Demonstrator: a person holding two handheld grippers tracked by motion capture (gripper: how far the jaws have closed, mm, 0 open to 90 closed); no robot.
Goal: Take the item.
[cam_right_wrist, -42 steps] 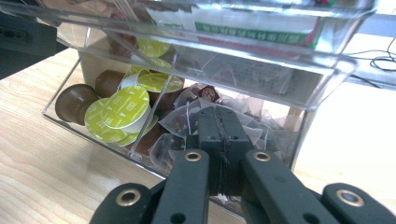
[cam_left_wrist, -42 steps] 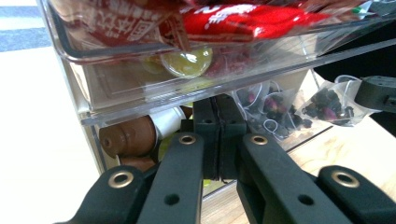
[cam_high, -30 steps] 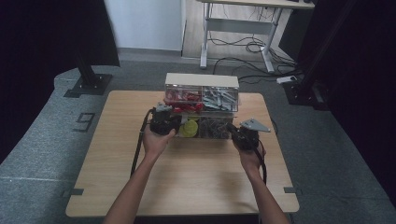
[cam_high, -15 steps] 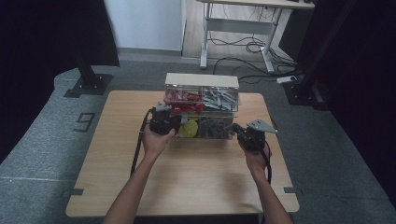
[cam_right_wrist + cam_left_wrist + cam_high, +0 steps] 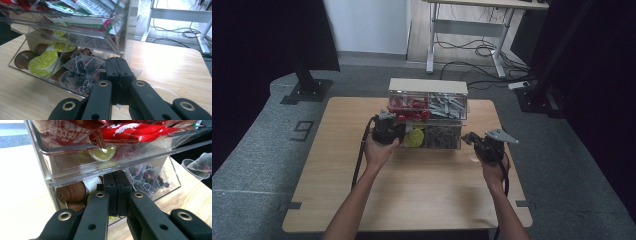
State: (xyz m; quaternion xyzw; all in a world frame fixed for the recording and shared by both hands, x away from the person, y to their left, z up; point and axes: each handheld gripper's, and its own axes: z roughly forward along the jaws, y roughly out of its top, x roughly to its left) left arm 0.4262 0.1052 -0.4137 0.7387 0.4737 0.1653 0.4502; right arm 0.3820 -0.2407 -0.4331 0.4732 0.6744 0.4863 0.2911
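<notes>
Left claw (image 5: 388,131): jaws pressed together, nothing visible between them; tips sit at the front of the clear organizer (image 5: 428,112), under the upper drawer, whether touching the lower bin I cannot tell

Right claw (image 5: 473,139): jaws clenched shut; in its own view a tea bag's (image 5: 133,72) thin film shows right at the tips, but a grasp cannot be confirmed. It sits at 3 o'clock of the organizer's front right corner

Organizer stands at 12 o'clock on the desk (image 5: 412,195). Upper tier: red packets (image 5: 135,131) left, pale sachets (image 5: 92,7) right. Lower tier: brown and green-lidded capsules (image 5: 46,62) left, mesh tea bags right. A small clear cup (image 5: 193,168) holding a tea bag stands on the desk beside the organizer
</notes>
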